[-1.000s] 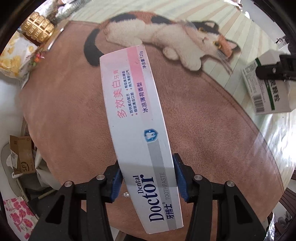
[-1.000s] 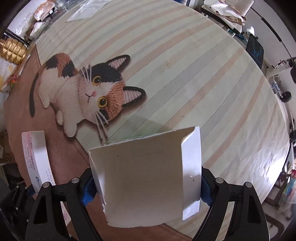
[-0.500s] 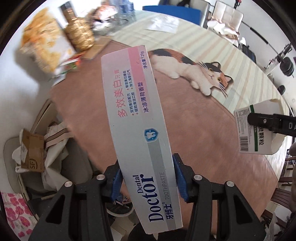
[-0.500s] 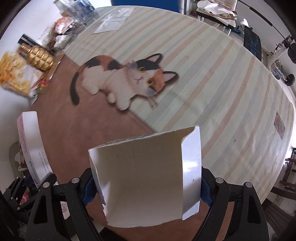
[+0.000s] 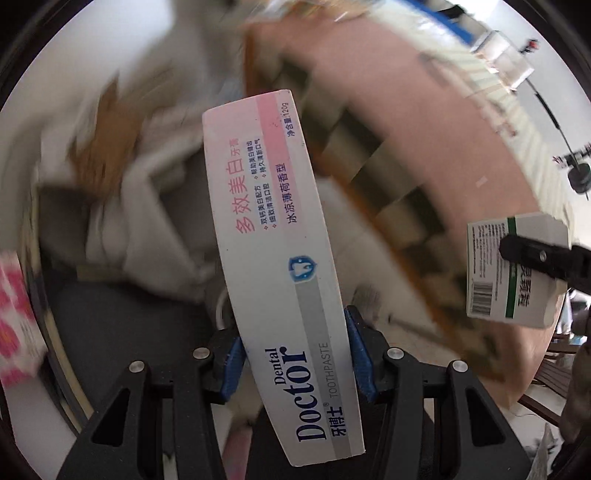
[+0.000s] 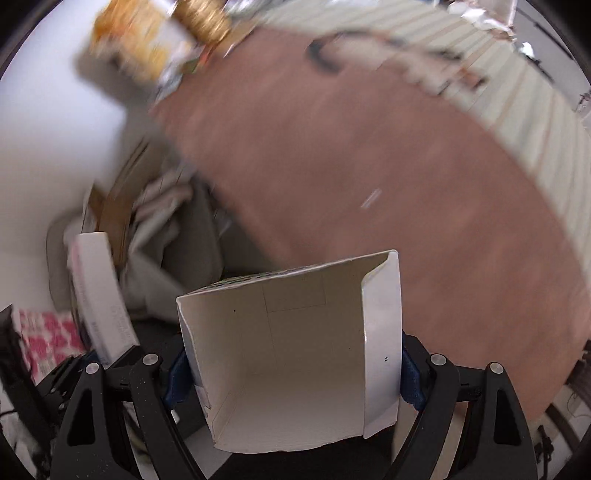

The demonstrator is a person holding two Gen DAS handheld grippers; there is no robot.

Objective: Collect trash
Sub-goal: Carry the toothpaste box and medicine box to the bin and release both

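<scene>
My left gripper (image 5: 293, 360) is shut on a long white and pink toothpaste box (image 5: 273, 236), held off the table's left side over a cluttered floor. The same toothpaste box shows at the left of the right wrist view (image 6: 101, 299). My right gripper (image 6: 291, 373) is shut on an open white carton (image 6: 295, 354), its empty inside facing the camera. That carton, with green stripe and barcode, shows at the right of the left wrist view (image 5: 513, 273), near the table edge.
The round table with a brown and striped cat cloth (image 6: 369, 158) lies ahead and right. Snack bags and a gold bottle (image 6: 199, 18) stand at its far edge. Left of the table are a grey seat (image 6: 192, 236), white cloth, cardboard (image 5: 103, 147) and a pink-patterned bag (image 6: 48, 336). Both views are blurred.
Both grippers have swung left and down, away from the table top toward the cluttered area beside it, each still holding its box. The cat cloth has slid out to the upper right.
</scene>
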